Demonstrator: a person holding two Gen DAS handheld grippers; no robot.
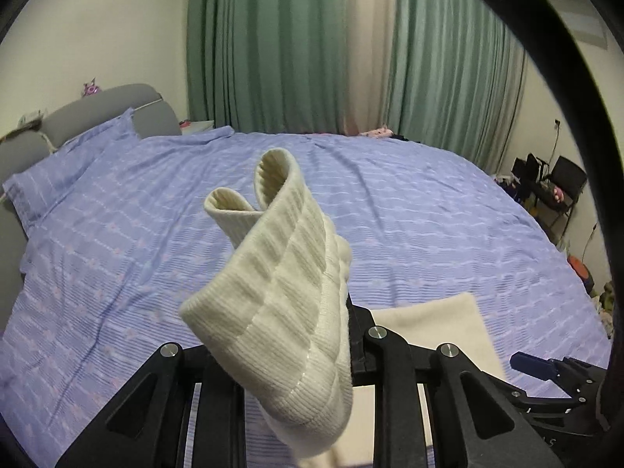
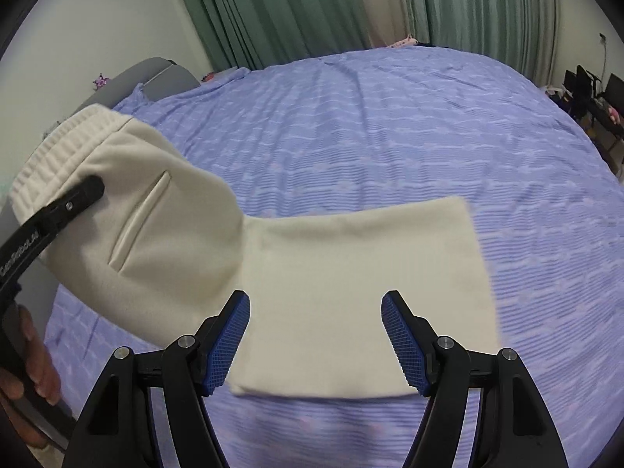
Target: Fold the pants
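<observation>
Left hand-held gripper (image 2: 91,187) clamping pants (image 2: 163,226), lifted

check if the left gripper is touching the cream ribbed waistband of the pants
Touching. In the left wrist view the cream ribbed waistband is pinched in the left gripper; the right wrist view shows a black finger pressed on it.

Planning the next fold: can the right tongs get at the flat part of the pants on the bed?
Probably yes. The right tongs hang open just above the flat part of the pants, nothing between; the left tongs hold the waistband up, off to the side.
</observation>
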